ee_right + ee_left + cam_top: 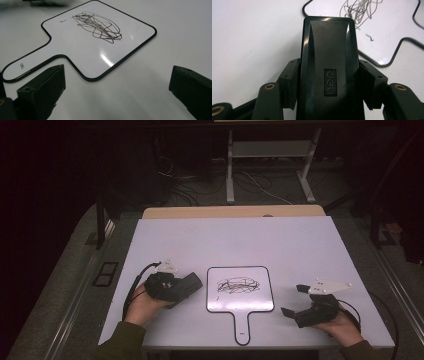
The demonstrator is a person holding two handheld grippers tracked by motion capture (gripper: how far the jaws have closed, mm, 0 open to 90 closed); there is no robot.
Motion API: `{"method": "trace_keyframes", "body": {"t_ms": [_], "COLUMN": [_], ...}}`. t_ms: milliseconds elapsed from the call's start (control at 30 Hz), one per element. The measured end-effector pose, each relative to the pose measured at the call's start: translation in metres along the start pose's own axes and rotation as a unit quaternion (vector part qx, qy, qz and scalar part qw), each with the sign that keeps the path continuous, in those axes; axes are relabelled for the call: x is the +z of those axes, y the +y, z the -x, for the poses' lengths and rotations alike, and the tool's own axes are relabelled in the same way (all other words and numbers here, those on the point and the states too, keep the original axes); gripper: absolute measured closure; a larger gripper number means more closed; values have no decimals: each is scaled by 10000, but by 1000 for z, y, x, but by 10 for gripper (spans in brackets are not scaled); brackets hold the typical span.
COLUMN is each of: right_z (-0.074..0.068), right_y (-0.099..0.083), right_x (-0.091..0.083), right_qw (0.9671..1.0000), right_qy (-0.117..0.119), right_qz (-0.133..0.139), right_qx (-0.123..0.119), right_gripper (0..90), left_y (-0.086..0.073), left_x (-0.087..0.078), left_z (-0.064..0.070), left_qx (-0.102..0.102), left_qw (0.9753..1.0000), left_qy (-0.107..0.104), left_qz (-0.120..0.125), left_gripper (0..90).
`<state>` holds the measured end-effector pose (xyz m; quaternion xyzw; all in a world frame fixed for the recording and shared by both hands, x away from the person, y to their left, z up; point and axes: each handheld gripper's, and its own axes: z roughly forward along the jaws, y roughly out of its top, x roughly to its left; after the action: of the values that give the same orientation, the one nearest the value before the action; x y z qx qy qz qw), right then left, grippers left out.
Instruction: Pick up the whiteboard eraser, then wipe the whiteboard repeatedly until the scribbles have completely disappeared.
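A black plastic eraser (329,70), smooth and block-shaped with a raised brand mark, is pinched between the jaws of the left gripper (172,286) just left of the scribble (237,285). The scribble should probably be wiped with flat, even strokes while the glossy, black-rimmed paddle-shaped whiteboard (240,307), lying mid-table, is steadied. The right gripper (295,300) is held spread and empty beside the board.

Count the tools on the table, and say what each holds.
2. Left tool sits left of the whiteboard, shut on a black eraser. Right tool sits right of it, open, holding nothing.
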<state>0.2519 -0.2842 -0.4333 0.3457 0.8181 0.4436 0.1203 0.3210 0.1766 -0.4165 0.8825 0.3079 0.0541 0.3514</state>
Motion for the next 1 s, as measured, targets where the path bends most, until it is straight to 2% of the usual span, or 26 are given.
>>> {"method": "trace_keyframes", "body": {"t_ms": [100,367,467,767,1000], "right_z": [0,1,1,1,1], "right_y": [0,0,0,0,-1], "right_x": [0,0,0,1,0], "right_qw": [10000,10000,10000,10000,10000], "right_qy": [0,-2,-13,5,5], "right_qz": [-2,21,11,14,20], "right_qx": [2,22,37,30,64], "right_gripper": [0,0,0,0,0], "left_y": [3,18,25,46,62], "left_x": [0,2,5,18,33], "left_z": [2,4,7,13,17], "left_qx": [51,64,124,326,424], "left_qw": [9999,9998,9998,9992,9989], "left_qy": [64,8,-17,84,9], "left_qz": [61,166,166,193,176], "left_gripper": [390,390,390,390,390]}}
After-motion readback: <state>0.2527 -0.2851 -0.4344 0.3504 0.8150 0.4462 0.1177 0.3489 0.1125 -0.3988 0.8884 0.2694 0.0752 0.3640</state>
